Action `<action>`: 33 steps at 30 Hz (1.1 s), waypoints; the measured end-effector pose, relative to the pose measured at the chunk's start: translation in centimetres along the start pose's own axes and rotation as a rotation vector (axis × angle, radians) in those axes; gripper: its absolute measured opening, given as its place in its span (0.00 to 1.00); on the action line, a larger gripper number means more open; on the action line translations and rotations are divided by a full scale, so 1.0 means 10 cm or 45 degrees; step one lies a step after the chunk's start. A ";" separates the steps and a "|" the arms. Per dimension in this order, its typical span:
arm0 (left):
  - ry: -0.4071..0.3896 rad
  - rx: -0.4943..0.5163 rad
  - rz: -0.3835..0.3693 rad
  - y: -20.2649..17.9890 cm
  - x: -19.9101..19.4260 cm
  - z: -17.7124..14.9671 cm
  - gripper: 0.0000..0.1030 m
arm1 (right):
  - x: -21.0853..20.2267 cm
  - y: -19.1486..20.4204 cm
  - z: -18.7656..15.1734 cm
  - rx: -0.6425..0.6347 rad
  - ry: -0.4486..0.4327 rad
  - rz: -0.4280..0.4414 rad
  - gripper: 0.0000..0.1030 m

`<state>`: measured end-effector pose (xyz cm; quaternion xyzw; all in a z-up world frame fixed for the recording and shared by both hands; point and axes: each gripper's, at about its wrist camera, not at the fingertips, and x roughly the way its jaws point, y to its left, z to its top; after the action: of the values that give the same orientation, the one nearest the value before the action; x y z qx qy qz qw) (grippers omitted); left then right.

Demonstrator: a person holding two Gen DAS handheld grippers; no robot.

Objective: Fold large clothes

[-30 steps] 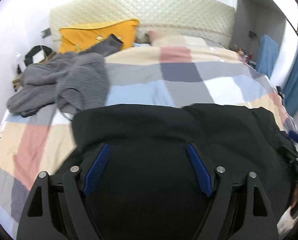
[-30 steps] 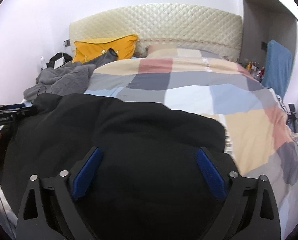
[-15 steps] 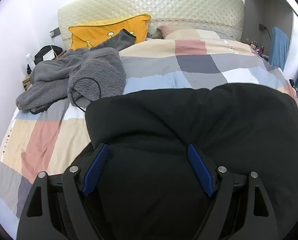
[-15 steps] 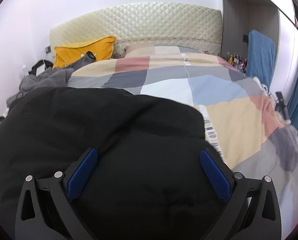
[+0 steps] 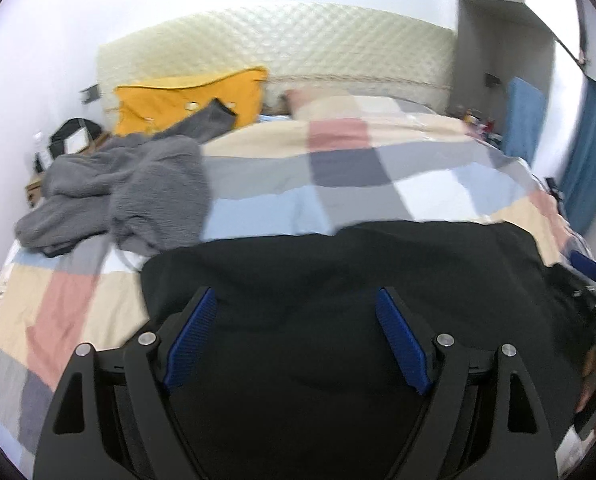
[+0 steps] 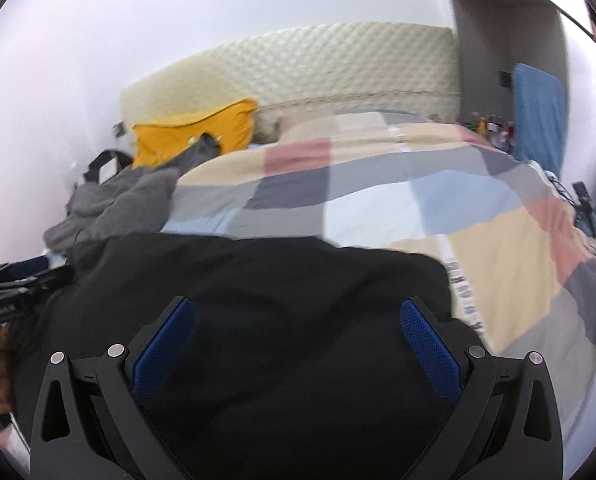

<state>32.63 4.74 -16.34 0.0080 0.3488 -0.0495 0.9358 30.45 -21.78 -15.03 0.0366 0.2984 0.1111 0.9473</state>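
Garment: black garment (image 5: pixel 337 264) is lying bunched on the near checked quilt (image 5: pixel 337 168), within reach for folding.
Tongs: left gripper (image 5: pixel 296 336) and right gripper (image 6: pixel 298 340) are hovering spread above it, pinching nothing.

Both views are smeared by motion. The black garment (image 5: pixel 337 280) runs off the lower edge at 6 o'clock, hiding the bed (image 5: pixel 377 168) beneath. Small items (image 6: pixel 493 124) at 2 o'clock are unreadable.

A home bedroom. A wide bed under a patchwork quilt of pastel squares (image 5: pixel 361 168) fills the middle of the frame, a cream diamond-quilted padded headboard (image 5: pixel 282 48) behind it at top centre, a mustard-yellow pillow (image 5: pixel 178 100) upper left, and blue curtains (image 5: pixel 589 152) at the right edge.
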 end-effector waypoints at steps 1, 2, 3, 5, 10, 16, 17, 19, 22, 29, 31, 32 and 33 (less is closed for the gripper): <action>0.028 0.022 -0.012 -0.08 0.08 -0.03 0.80 | 0.07 0.08 -0.04 -0.043 0.025 -0.011 0.99; 0.042 0.037 -0.002 -0.11 0.14 -0.06 0.80 | 0.13 0.12 -0.07 -0.072 0.039 -0.026 0.99; 0.044 0.051 0.015 -0.15 0.20 -0.09 0.80 | 0.16 0.13 -0.09 -0.079 0.044 -0.030 0.99; 0.045 0.031 0.021 -0.15 0.26 -0.11 0.80 | 0.23 0.13 -0.13 -0.057 0.036 -0.045 1.00; 0.082 0.063 0.072 -0.24 0.37 -0.14 0.81 | 0.38 0.18 -0.20 -0.084 0.016 -0.100 1.00; 0.085 0.053 0.112 -0.27 0.27 -0.14 0.81 | 0.27 0.13 -0.15 -0.052 0.081 -0.084 1.00; 0.096 0.022 0.101 -0.24 0.21 -0.13 0.82 | 0.18 0.12 -0.11 -0.040 0.082 -0.080 1.00; 0.093 -0.029 0.085 -0.19 0.02 -0.08 0.83 | -0.01 0.13 -0.03 -0.033 0.059 -0.082 1.00; 0.038 -0.040 0.103 -0.19 -0.35 0.03 0.84 | -0.47 0.16 0.17 -0.016 -0.018 -0.082 1.00; -0.124 -0.003 0.033 -0.33 -1.47 0.27 0.88 | -1.54 0.29 0.47 0.022 -0.195 -0.049 1.00; -0.165 0.003 0.011 -0.37 -1.79 0.29 0.91 | -1.86 0.36 0.53 0.014 -0.248 -0.032 1.00; -0.185 0.006 -0.007 -0.41 -1.96 0.29 0.94 | -2.00 0.40 0.54 0.007 -0.270 -0.025 1.00; -0.199 0.013 -0.023 -0.44 -2.09 0.29 0.96 | -2.16 0.45 0.55 -0.005 -0.294 -0.018 1.00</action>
<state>18.37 2.06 -0.37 0.0057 0.2744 -0.0603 0.9597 15.57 -22.45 2.16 0.0453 0.1874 0.1000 0.9761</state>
